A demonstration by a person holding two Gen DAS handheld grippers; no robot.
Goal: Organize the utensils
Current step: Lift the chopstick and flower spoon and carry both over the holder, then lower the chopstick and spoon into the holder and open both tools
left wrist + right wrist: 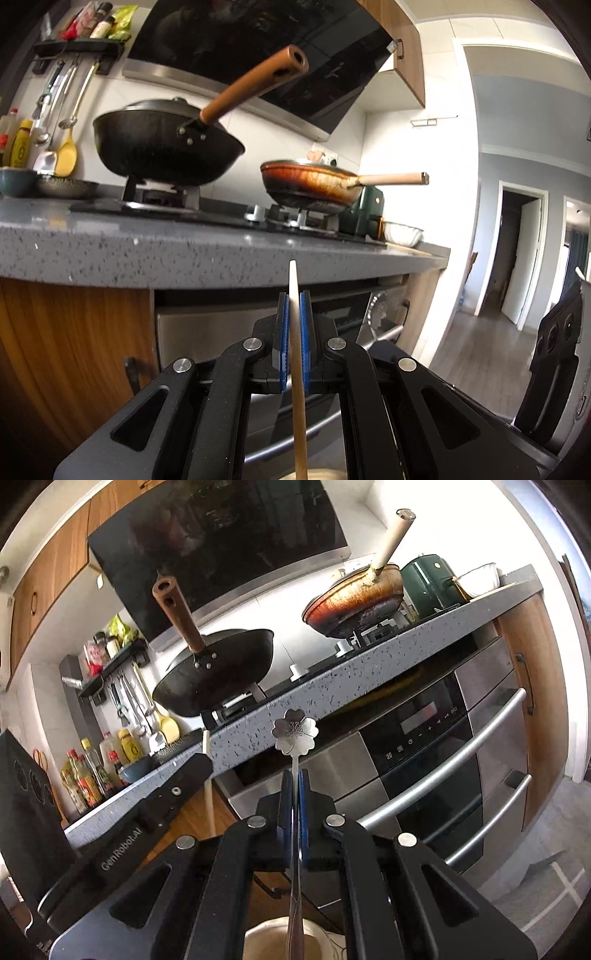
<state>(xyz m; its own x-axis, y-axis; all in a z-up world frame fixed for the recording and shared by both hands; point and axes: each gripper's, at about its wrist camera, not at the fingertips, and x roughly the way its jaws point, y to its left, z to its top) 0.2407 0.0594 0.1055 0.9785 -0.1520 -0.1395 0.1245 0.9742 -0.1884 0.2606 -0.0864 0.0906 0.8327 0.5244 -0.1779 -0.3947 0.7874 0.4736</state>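
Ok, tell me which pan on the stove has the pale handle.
The orange-brown frying pan on the right burner; the black wok beside it has a dark brown handle.

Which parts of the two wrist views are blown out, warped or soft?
Left wrist view: doorway side is blown out white, the counter edge bows from fisheye, and the wok looks slightly smeared while the chopstick in the left gripper stays sharp. Right wrist view: glare top right, counter tilted and curved, spoon crisp in the right gripper.
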